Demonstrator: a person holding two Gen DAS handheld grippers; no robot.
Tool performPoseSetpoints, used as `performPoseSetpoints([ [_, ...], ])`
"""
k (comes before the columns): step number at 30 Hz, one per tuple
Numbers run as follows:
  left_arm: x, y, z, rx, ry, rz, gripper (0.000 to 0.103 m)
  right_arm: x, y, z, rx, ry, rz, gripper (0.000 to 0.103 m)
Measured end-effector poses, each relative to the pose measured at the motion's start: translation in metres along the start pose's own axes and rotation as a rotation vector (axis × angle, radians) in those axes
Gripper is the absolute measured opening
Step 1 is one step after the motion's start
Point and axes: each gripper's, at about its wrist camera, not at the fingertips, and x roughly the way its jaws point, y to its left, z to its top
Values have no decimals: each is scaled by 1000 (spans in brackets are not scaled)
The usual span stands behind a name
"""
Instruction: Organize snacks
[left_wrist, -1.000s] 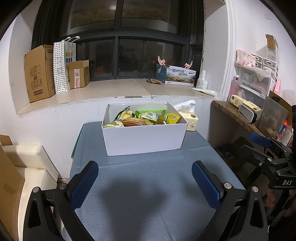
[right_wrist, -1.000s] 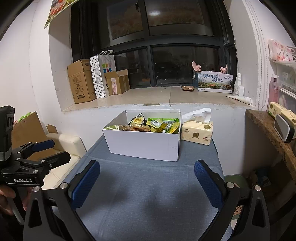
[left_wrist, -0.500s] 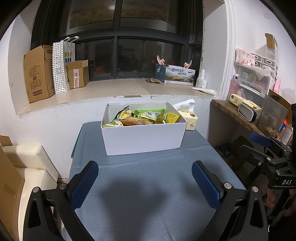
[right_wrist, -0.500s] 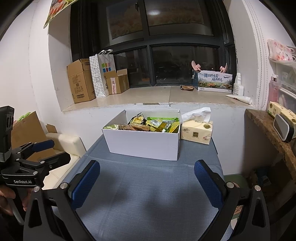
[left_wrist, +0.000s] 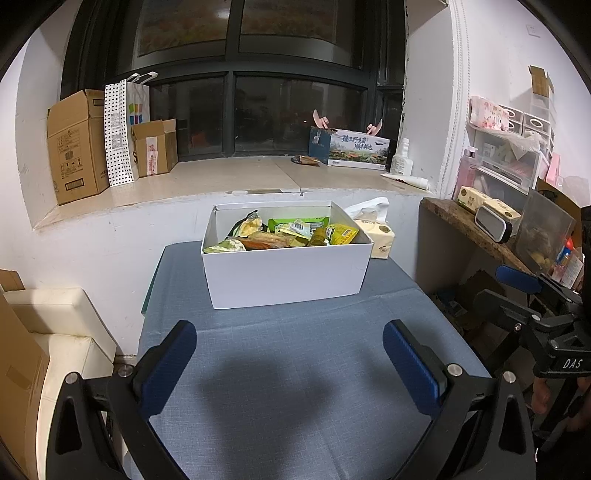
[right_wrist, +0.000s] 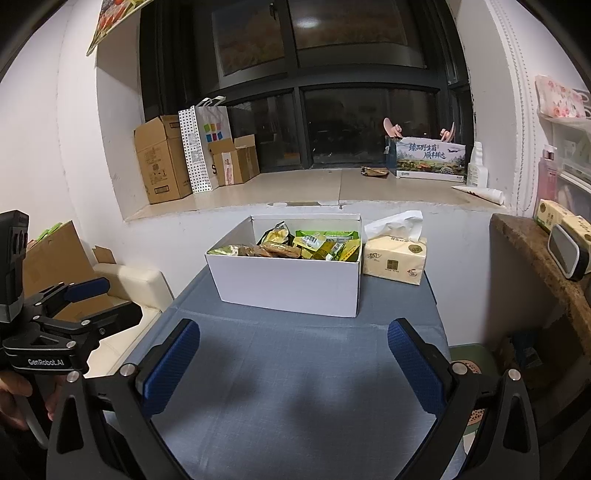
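The snack packets (left_wrist: 291, 234) are heaped in the white cardboard box (left_wrist: 288, 275) on the worktop (left_wrist: 295, 369). Both the left hand-held gripper (left_wrist: 290, 356) and the right hand-held gripper (right_wrist: 293, 360) are held released, empty. Light, crinkly, slippery packets are judged best pinched at a sealed edge.

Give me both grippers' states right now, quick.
Left gripper: open, holding nothing, above the table.
Right gripper: open, holding nothing.

A white rectangular box (left_wrist: 286, 273) stands open-topped just above the frame's centre, on the blue-grey cloth. Snack packets (left_wrist: 291, 236) fill it to the rim in a loose heap: yellow and green wrappers toward the right and back, brownish ones in the middle.
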Motion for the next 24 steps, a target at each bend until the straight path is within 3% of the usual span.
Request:
performPoseSetpoints([
  [24,1,-5,-2,10,8,-12,103,1,2,-1,6,5,4,103],
])
